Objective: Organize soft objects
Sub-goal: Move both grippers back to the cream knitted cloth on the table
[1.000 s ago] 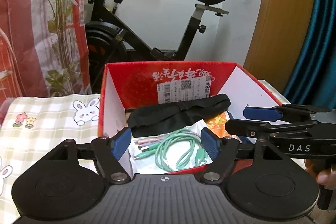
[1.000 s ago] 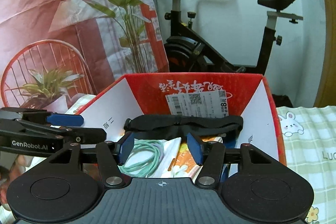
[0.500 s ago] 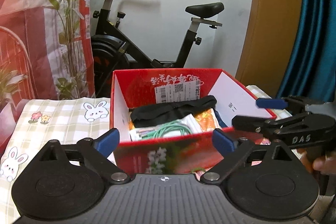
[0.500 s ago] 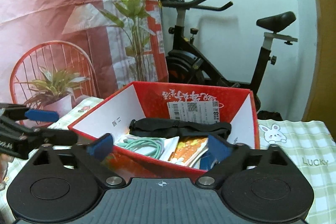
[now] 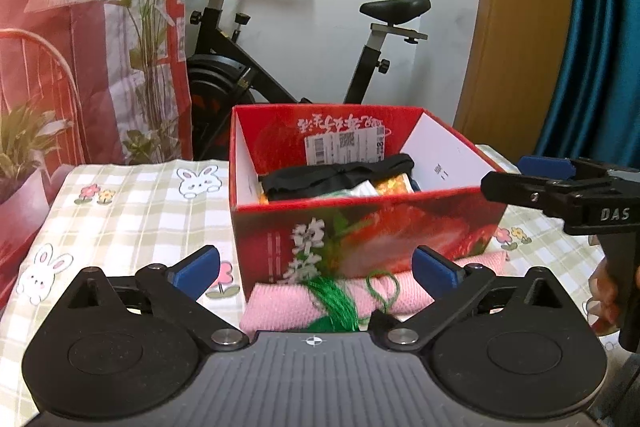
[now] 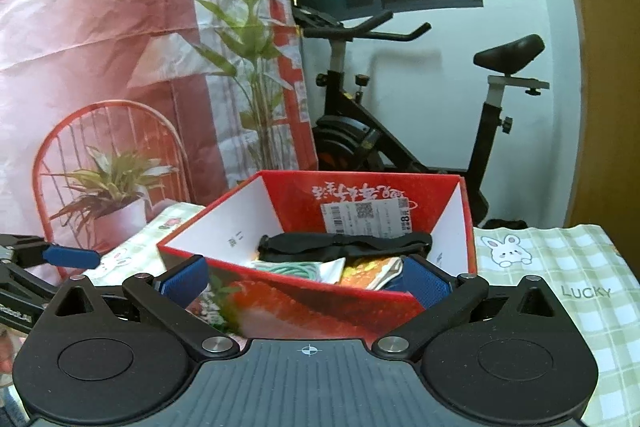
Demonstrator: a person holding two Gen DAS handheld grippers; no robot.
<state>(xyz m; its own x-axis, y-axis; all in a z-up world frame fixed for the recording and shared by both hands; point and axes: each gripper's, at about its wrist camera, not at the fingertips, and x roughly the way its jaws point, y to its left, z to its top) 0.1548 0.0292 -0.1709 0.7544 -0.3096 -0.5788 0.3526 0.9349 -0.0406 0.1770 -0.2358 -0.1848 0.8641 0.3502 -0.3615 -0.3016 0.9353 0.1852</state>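
Observation:
A red cardboard box [image 5: 452, 151] stands on the checked tablecloth; it also shows in the right wrist view [image 6: 224, 223]. Inside lie a black fabric band [image 5: 336, 175], a mint green cable [image 6: 292, 269] and printed packets [image 6: 372, 271]. A pink knitted cloth [image 5: 280, 303] with a green tassel [image 5: 336, 303] lies in front of the box. My left gripper [image 5: 316, 269] is open and empty, just above the pink cloth. My right gripper [image 6: 306, 279] is open and empty, before the box's near wall; it shows from the side in the left wrist view [image 5: 532, 175].
A green-and-white checked tablecloth with rabbits [image 5: 132, 211] covers the table. An exercise bike [image 5: 280, 67] stands behind the box against the white wall. A red printed backdrop [image 6: 100, 27] hangs at the left. A blue curtain [image 5: 600, 27] hangs at the right.
Both grippers have pulled back from over the box and opened wider. The pink cloth and green tassel in front of the box have come into the left wrist view.

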